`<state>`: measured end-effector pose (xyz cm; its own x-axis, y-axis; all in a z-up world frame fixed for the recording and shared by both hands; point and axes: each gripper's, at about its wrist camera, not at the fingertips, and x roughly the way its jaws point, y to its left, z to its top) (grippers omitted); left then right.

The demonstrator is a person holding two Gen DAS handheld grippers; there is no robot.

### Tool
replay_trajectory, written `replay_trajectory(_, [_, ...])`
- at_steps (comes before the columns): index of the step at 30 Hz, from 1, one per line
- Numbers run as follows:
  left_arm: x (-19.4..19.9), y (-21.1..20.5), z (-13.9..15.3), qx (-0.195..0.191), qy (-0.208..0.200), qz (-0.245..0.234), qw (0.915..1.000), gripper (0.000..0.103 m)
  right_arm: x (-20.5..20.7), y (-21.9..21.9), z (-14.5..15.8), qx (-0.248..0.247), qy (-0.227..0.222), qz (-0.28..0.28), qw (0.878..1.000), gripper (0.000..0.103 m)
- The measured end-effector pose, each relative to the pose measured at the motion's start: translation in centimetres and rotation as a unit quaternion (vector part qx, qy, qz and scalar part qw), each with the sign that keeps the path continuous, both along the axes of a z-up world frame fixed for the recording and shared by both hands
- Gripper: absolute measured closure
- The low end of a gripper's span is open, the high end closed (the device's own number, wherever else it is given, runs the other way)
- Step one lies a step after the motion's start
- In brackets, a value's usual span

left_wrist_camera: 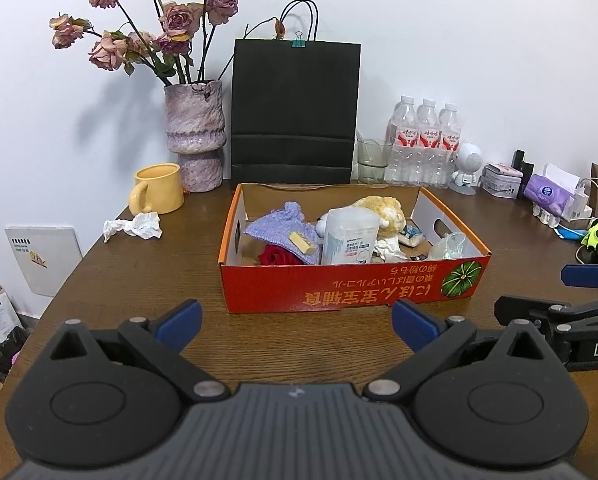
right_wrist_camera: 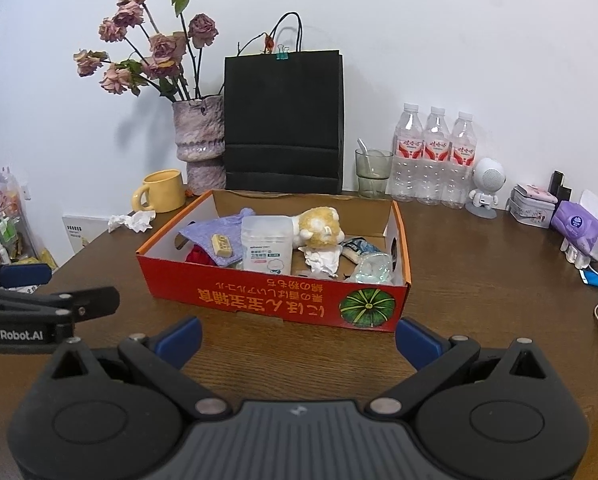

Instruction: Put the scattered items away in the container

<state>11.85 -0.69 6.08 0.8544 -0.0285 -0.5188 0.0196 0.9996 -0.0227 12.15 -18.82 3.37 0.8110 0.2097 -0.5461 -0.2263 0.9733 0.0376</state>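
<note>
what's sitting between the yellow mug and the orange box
A crumpled white tissue lies on the table between the yellow mug and the orange box, closer to the mug; both wrist views show it.

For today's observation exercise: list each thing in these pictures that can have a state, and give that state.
left gripper: open, empty
right gripper: open, empty
cardboard box: open-topped, holding items
crumpled tissue: outside box, on table
yellow mug: upright
black paper bag: upright, clipped shut
water bottles: upright, capped
</note>
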Motion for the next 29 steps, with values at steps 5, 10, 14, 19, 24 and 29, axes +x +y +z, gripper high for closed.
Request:
replay_trajectory(5, [-0.09,-0.18,0.01,0.003,-0.001,-0.003,1.0,0.0,-0.06,-0.16,-0.08,0.002,0.001,-0.002,1.0,0.0])
replay_trajectory(10, [-0.13,-0.52,-0.03,0.005,-0.001,-0.006,1.0,0.0,-0.06,-0.43,-0.33,0.003,0.004,-0.003,1.0,0.0])
replay_trajectory(14, [-0.12,-0.69,-0.07,0.004,-0.001,-0.01,0.9999,0.0,-0.07,-0.46,-0.36,0.003,0.005,-0.003,1.0,0.0])
replay_trajectory(19, [-0.13,-0.67,-0.15,0.001,0.0,-0.011,0.9999,0.0,-0.05,-0.53,-0.49,0.004,0.005,-0.002,1.0,0.0])
replay_trajectory(24, [-0.1,-0.6,-0.32,-0.008,0.001,-0.018,0.9998,0.0,-0.04,-0.53,-0.54,0.004,0.005,-0.002,1.0,0.0])
replay_trajectory(29, [-0.23,-0.21,-0.35,-0.036,-0.01,-0.024,0.999,0.0,-0.17,-0.53,-0.84,0.006,0.006,-0.002,1.0,0.0])
